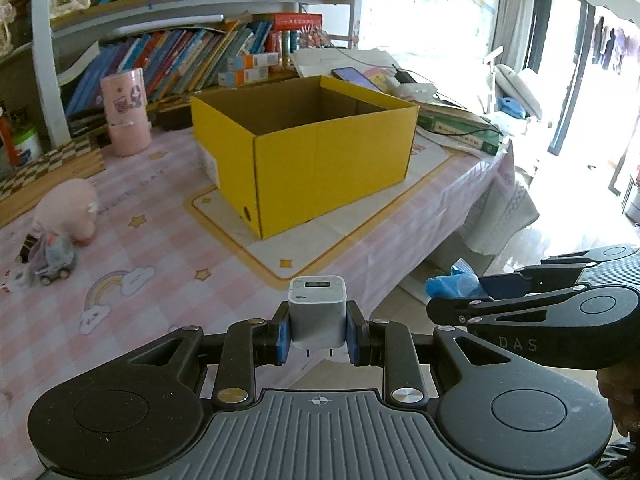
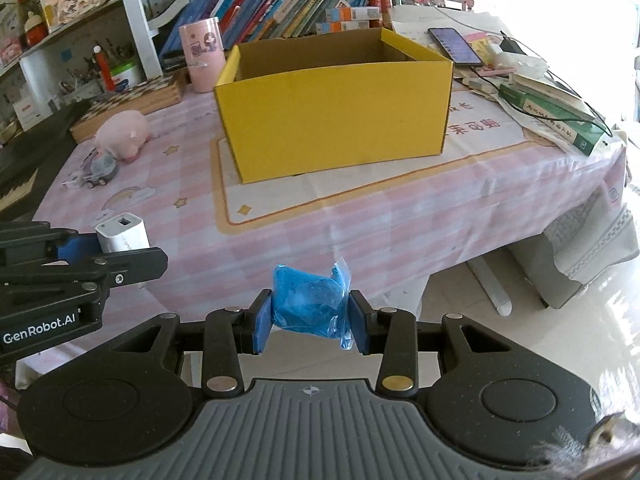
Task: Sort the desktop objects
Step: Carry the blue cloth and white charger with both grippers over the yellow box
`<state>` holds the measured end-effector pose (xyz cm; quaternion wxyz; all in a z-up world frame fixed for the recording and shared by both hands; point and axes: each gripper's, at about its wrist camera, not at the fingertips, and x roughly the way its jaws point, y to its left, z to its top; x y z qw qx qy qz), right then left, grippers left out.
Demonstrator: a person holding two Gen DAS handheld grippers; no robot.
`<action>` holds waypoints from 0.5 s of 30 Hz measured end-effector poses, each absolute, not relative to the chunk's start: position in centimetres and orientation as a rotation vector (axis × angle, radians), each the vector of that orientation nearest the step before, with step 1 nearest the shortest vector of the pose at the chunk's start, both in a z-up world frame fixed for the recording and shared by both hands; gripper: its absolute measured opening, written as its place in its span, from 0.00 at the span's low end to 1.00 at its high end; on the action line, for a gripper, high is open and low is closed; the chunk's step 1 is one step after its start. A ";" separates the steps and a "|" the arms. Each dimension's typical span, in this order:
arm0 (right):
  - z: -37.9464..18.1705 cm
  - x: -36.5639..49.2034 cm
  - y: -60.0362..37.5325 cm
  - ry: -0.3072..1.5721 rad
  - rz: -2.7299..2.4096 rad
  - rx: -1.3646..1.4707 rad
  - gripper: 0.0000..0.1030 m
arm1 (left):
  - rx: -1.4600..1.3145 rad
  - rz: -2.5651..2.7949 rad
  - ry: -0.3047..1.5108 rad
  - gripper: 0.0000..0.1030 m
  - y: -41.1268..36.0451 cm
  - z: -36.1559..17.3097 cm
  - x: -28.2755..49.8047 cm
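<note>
- Gripping a white charger (image 1: 317,312), the left gripper (image 1: 317,334) has its jaws clenched on the two flat sides; the plug prongs point back toward the camera, the port face points forward toward the yellow box (image 1: 304,148); blocky, near-cubic, no clear long axis
- Charger held in the air above the near edge of the tabletop (image 1: 140,248); white shell, rounded corners, dark slot on the front face
- Right gripper (image 2: 311,320) jaws clamped on a blue plastic-wrapped bundle (image 2: 308,306); crumpled, glossy film, a loose flap sticking up at the right; long axis roughly across the jaws
- Bundle held off the tabletop edge; box open-topped, well ahead
</note>
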<state>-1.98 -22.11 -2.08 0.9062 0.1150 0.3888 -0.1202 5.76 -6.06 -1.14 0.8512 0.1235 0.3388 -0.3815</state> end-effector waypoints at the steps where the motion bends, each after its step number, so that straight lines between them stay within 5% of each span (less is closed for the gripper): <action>1: -2.1 -1.9 -22.5 0.806 -0.248 0.239 0.36 | 0.261 -0.803 0.716 0.24 -6.4 -1.2 5.9; 15: -2.9 0.7 -27.4 0.841 -0.222 0.255 0.36 | 0.294 -0.827 0.720 0.24 -11.7 -1.4 7.4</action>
